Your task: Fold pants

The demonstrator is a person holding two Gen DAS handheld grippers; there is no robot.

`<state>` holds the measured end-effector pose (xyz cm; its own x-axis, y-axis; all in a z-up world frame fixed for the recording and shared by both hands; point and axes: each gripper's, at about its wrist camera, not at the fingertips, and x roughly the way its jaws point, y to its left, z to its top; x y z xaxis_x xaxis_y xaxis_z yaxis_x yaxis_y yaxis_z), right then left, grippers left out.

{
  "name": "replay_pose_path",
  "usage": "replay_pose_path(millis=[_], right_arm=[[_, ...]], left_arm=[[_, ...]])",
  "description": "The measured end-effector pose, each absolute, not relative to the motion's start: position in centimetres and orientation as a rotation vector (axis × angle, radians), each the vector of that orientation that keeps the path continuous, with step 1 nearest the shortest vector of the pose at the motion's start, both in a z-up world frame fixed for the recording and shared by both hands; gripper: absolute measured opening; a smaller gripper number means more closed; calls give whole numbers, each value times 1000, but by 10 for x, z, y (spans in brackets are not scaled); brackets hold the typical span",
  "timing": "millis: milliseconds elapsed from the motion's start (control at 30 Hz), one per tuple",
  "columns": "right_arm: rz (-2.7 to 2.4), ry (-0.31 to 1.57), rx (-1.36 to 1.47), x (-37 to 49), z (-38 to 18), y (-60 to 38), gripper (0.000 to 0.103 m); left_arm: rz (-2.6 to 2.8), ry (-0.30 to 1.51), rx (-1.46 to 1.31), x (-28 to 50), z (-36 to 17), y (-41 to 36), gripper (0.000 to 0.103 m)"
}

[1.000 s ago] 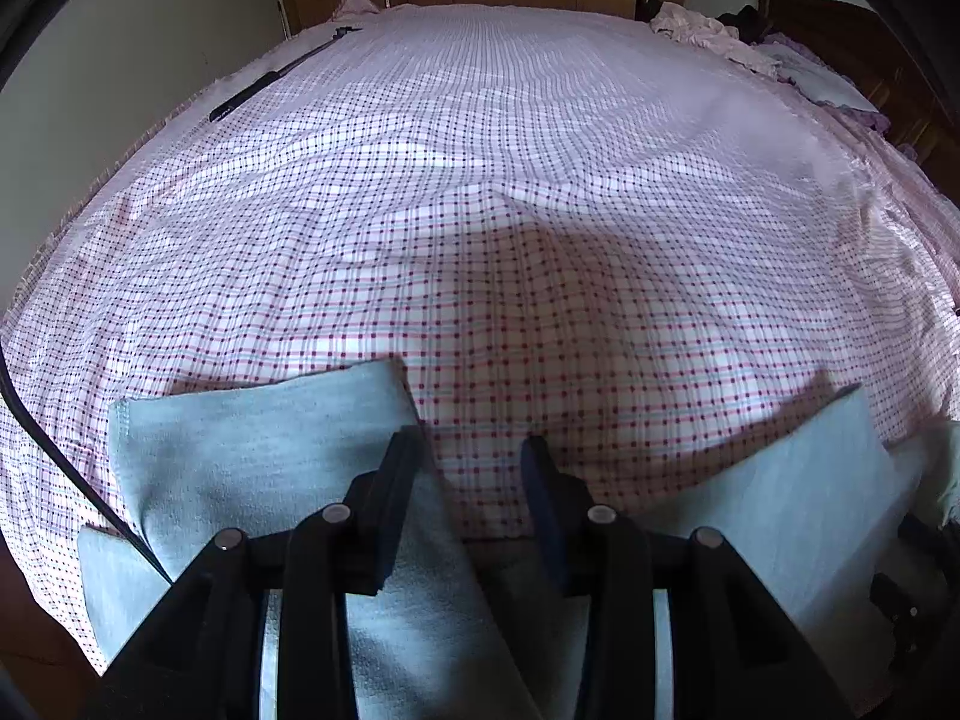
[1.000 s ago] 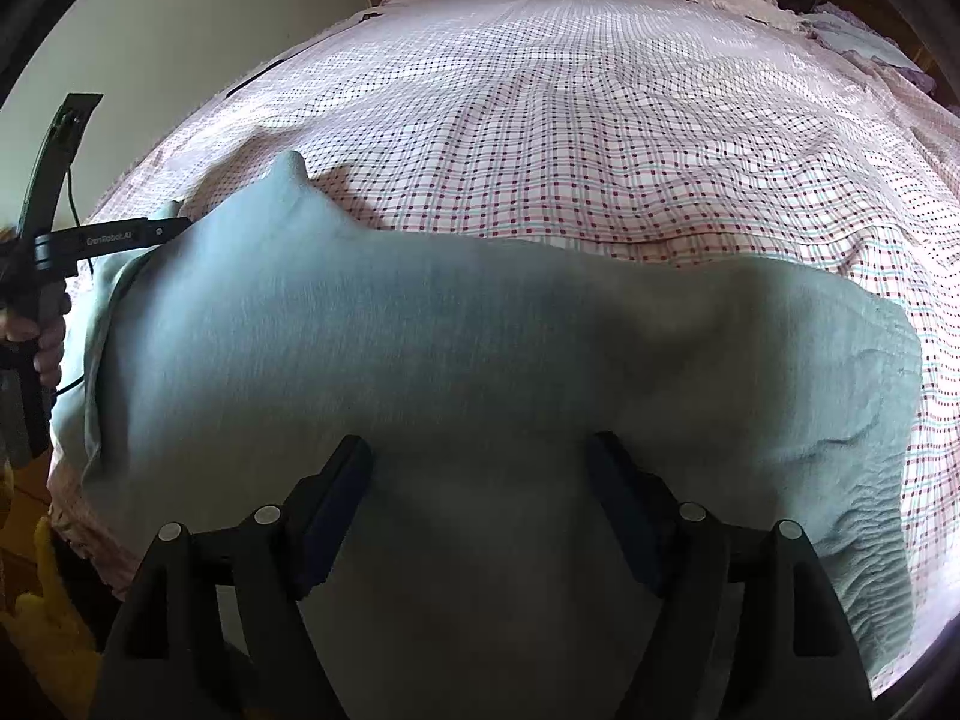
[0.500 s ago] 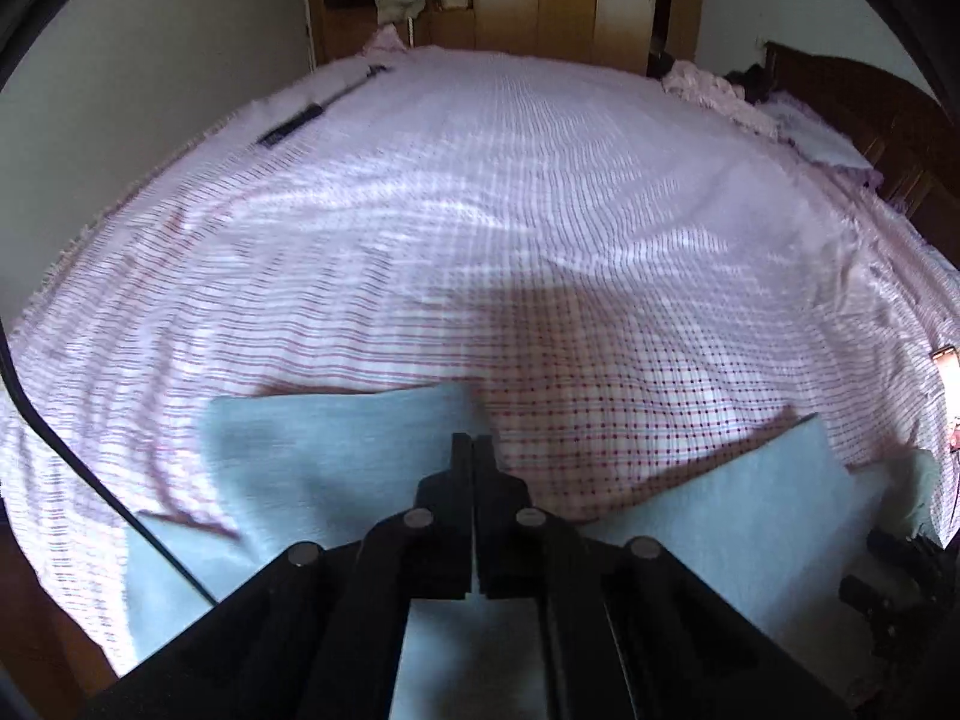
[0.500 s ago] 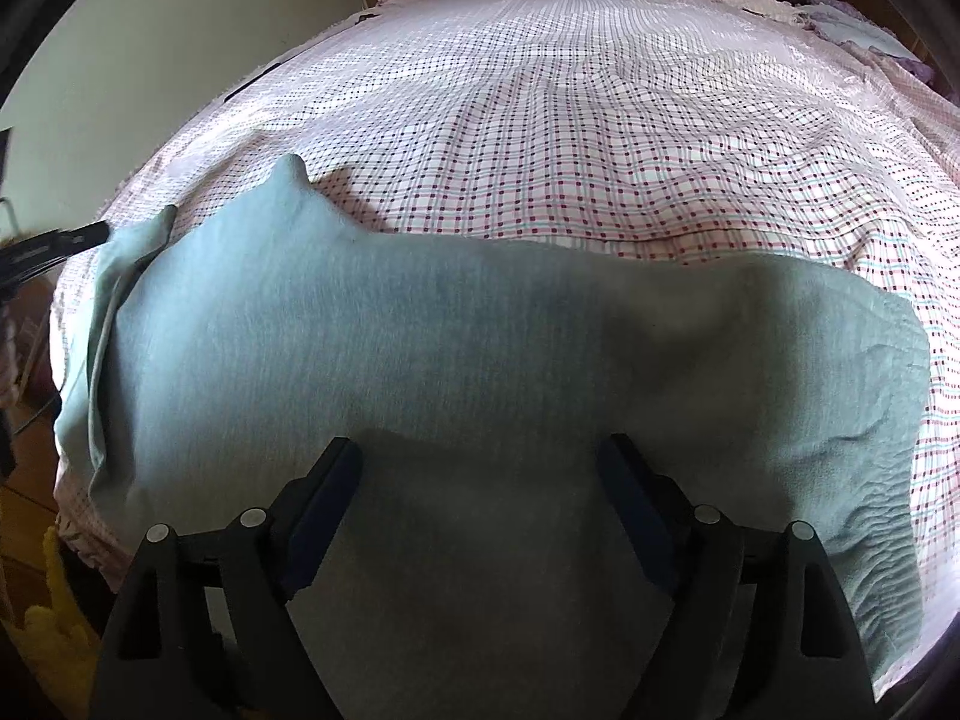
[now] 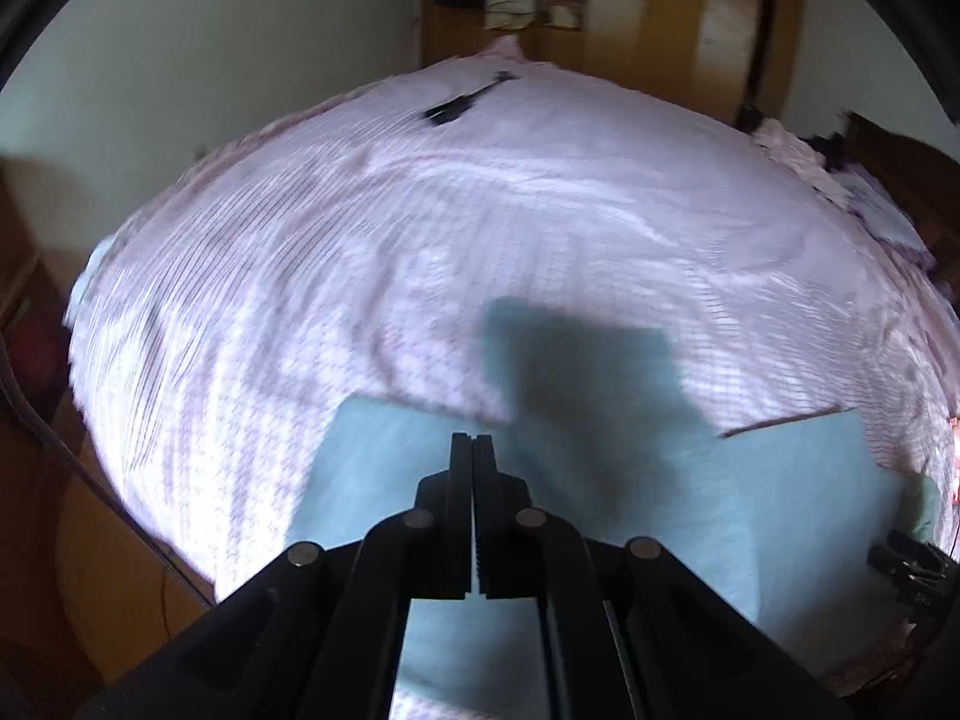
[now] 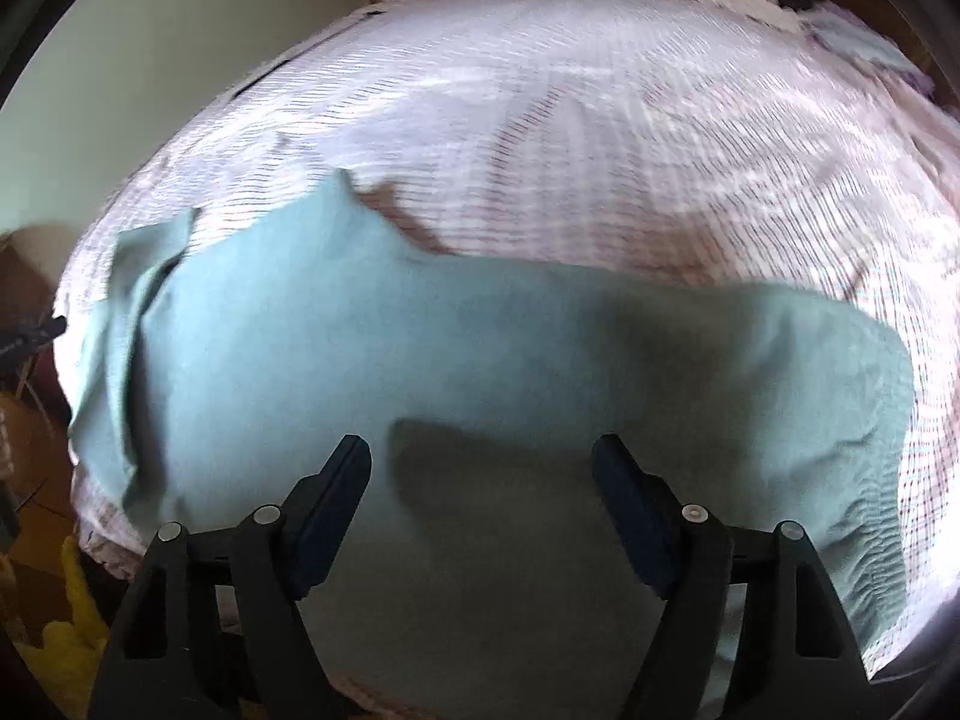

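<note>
Light blue-grey pants (image 6: 480,372) lie spread across the near edge of a bed with a pink checked sheet (image 6: 600,120). In the left wrist view the pants (image 5: 690,510) lie below my left gripper (image 5: 473,444), whose jaws are pressed together with no cloth visible between them, raised above the fabric. My right gripper (image 6: 480,468) is open wide above the middle of the pants, with nothing between its fingers. The elastic waistband (image 6: 882,510) lies to the right, the leg ends (image 6: 132,330) to the left.
A dark strap-like object (image 5: 456,105) lies at the far side of the bed. Crumpled clothes (image 5: 798,144) sit at the far right by a dark wooden headboard (image 5: 900,168). Wooden wardrobes (image 5: 660,18) stand behind. The wooden floor (image 5: 90,540) shows at left.
My left gripper went from open to shut and has lifted up and back, showing more of the bed and room. My right gripper stayed open and rose slightly over the pants.
</note>
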<state>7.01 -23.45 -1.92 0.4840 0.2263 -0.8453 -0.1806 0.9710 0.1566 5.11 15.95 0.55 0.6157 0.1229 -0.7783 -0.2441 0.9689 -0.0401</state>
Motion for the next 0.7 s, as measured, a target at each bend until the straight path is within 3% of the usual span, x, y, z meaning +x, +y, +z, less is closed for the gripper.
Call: replay_pose_path(millis=[700], right_arm=[[271,1077,42,70,-45,-213,72]], left_arm=[[356,918,-269,13,-18,222,0]])
